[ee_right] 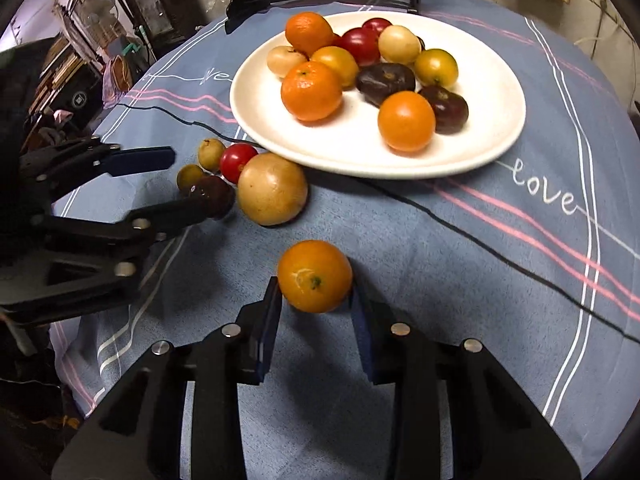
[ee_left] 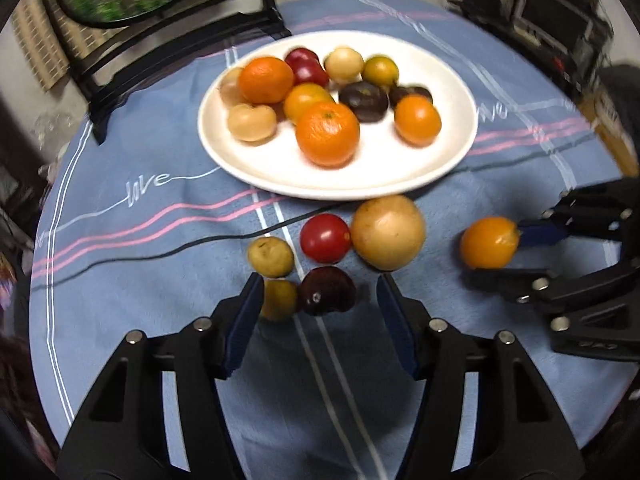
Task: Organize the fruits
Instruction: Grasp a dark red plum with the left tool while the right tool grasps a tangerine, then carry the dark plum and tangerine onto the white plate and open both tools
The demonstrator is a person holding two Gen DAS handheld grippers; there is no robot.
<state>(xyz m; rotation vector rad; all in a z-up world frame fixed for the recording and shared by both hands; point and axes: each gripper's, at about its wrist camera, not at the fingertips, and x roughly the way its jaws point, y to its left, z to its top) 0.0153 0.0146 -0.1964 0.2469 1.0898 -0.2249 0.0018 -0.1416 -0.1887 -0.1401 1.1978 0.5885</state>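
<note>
A small orange (ee_right: 315, 276) is being gripped by the right claw (ee_right: 316, 300), both blue pads being pressed against its sides just above the blue striped cloth (ee_right: 440, 280) that is covering the surface. In the left wrist view the same orange (ee_left: 489, 242) is being seen pinched at the tip of the right claw (ee_left: 516, 252), well to the right of the loose fruit.

The left claw (ee_left: 320, 300) is being held open over a cluster of fruit lying on the cloth just in front of the white plate (ee_left: 400, 176). A dark plum (ee_left: 327, 297) and a small yellow-green fruit (ee_left: 278, 300) are being framed between its jaws, with neither pad being pressed on them. Just beyond, a small tan fruit (ee_left: 271, 257), a red tomato (ee_left: 325, 238) and a large tan round fruit (ee_left: 387, 233) are lying, the last two touching.

The plate is being filled with oranges, red, pale and dark fruits. A thin black cable (ee_right: 500, 252) is being trailed across the cloth.
</note>
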